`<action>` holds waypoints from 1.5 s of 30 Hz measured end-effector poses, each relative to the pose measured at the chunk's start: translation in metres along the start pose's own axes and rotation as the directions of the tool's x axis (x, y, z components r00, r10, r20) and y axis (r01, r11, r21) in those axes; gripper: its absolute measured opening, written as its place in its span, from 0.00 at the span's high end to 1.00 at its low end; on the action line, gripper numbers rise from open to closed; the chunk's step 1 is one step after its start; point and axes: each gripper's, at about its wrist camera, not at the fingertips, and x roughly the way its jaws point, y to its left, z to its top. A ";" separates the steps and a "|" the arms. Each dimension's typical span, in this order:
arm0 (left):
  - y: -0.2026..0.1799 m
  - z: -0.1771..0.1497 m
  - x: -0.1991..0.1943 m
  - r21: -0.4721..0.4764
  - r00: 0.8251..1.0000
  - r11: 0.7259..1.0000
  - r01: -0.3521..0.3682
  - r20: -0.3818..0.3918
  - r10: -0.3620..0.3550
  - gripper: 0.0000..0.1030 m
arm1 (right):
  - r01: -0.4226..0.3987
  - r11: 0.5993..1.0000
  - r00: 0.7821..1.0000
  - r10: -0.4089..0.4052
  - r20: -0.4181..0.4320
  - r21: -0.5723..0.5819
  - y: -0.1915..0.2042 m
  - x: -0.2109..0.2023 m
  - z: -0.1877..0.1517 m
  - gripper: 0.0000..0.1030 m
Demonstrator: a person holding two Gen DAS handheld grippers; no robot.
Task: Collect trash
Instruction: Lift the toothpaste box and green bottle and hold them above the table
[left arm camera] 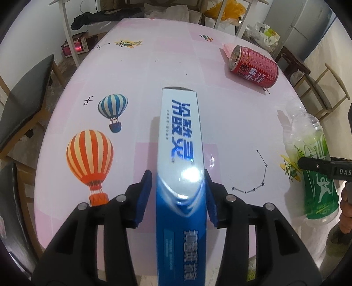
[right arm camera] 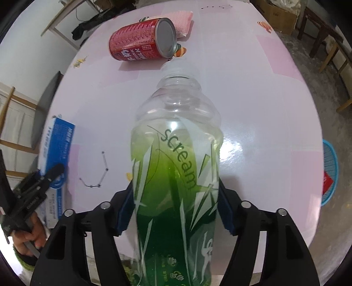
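A long blue-and-white toothpaste box [left arm camera: 180,136] runs between the fingers of my left gripper [left arm camera: 177,178]. The right pad lies against the box and the left pad stands a sliver off it, so the jaws are open. In the right wrist view the same box [right arm camera: 60,143] shows near the table's left edge, under the left gripper [right arm camera: 50,176]. My right gripper [right arm camera: 176,193] is shut on a clear, uncapped bottle with a green label [right arm camera: 176,154], both pads on its sides. A red drink can [left arm camera: 253,66] lies on its side further back.
The pink table [left arm camera: 132,66] has printed balloons and planes. A pink cloth [right arm camera: 182,19] lies behind the can [right arm camera: 140,39]. A blue basket [right arm camera: 330,171] is on the floor to the right. A dark-seated chair [left arm camera: 24,99] is at the left. A hand [right arm camera: 28,237] holds the left gripper.
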 end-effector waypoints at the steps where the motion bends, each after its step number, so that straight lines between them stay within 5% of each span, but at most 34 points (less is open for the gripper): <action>1: 0.000 0.001 0.001 0.000 1.000 1.000 -0.004 -0.002 0.004 0.58 | -0.001 1.000 1.000 0.001 -0.005 -0.005 0.000 0.000 0.001 0.37; 15: -0.007 0.005 0.006 0.017 1.000 1.000 -0.013 0.000 0.013 0.69 | 0.030 0.999 0.999 -0.029 0.023 -0.012 0.006 0.002 0.004 0.40; 45: -0.032 -0.003 0.001 0.079 0.999 0.996 -0.039 0.038 0.036 0.70 | 0.016 0.998 0.999 -0.018 0.048 0.057 -0.001 -0.003 -0.009 0.41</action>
